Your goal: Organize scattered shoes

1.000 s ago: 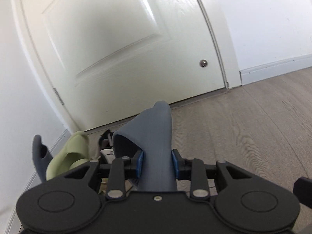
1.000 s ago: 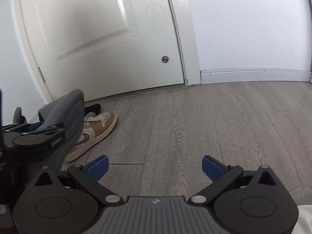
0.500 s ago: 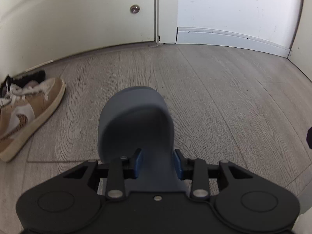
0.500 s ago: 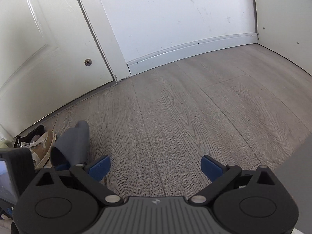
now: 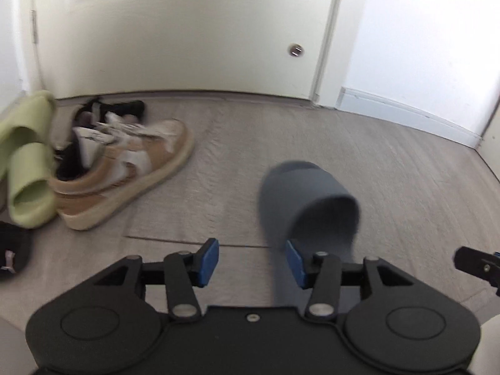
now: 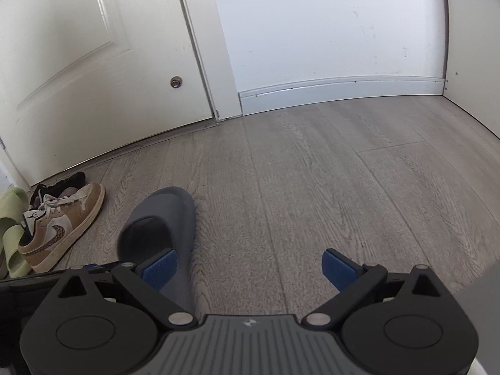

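Grey wood floor (image 5: 406,187) runs up to a white door (image 5: 187,47). Through my left wrist camera, the left gripper (image 5: 251,262) has its jaws opening, nothing pressed between them; the grey slipper (image 5: 306,200) lies by the right pad, with the tan sneaker (image 5: 131,172) and green slides (image 5: 28,162) off left. On the right wrist camera, my right gripper (image 6: 250,267) stands wide and empty, the slipper (image 6: 162,218) behind its left pad.

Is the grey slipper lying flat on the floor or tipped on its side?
Flat: the grey slipper rests sole-down on the wood floor, strap arching over the footbed.
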Available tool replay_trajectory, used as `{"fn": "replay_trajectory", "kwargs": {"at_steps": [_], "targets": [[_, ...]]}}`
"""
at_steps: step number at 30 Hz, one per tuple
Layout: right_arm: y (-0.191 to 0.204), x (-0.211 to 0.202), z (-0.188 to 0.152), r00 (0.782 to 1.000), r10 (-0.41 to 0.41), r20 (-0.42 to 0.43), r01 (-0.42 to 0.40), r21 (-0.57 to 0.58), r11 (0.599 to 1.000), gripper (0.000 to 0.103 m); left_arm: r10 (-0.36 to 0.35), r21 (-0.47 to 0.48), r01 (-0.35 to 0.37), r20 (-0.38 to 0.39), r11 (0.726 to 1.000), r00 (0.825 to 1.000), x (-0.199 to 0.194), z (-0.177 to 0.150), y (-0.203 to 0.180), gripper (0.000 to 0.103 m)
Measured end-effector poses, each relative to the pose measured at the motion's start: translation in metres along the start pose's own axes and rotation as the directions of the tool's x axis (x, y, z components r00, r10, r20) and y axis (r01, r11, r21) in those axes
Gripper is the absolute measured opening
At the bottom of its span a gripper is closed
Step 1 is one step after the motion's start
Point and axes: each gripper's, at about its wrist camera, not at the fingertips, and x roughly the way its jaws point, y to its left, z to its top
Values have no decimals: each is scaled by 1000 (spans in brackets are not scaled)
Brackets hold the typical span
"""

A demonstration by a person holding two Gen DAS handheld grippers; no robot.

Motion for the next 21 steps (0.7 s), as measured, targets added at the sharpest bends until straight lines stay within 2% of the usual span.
{"fn": "replay_trajectory", "kwargs": {"at_steps": [2,3,5,7,9,10,11,14,15,16,18,21], "targets": [[10,-2,-3,1000,11,14,-11,-37,999,99,126,17,-127,69,992,990,-17,2,40,66],[13,-4,-4,999,25,21,-24,-46,999,99,223,21,-227,107,974,969,-24,4,67,68],[22,-6,-8,997,72,22,-71,-57,996,99,378,23,-386,162,922,912,-30,6,115,72],[35,-7,-14,993,115,4,-115,-77,990,99,498,31,-514,204,857,843,-29,7,153,72],[52,-6,-20,990,142,-17,-143,-120,982,99,578,38,-603,246,796,778,-24,12,185,72],[61,-7,-23,989,144,-22,-146,-149,978,99,594,37,-621,251,783,764,-22,16,197,72],[67,-7,-25,989,144,-25,-146,-168,975,99,597,27,-622,253,782,761,-19,23,209,72],[81,-7,-27,990,134,-39,-139,-189,972,99,568,-12,-588,274,809,776,-14,44,228,74],[86,-6,-28,990,131,-44,-137,-188,973,99,564,5,-590,286,807,774,-7,52,229,77],[90,-5,-29,991,127,-48,-134,-185,974,99,565,35,-601,300,799,769,1,62,227,77],[96,-3,-30,991,122,-58,-131,-187,974,99,605,77,-654,314,752,732,23,80,227,77],[106,-1,-34,992,107,-70,-120,-218,969,99,637,93,-682,283,725,717,48,101,238,77]]}}
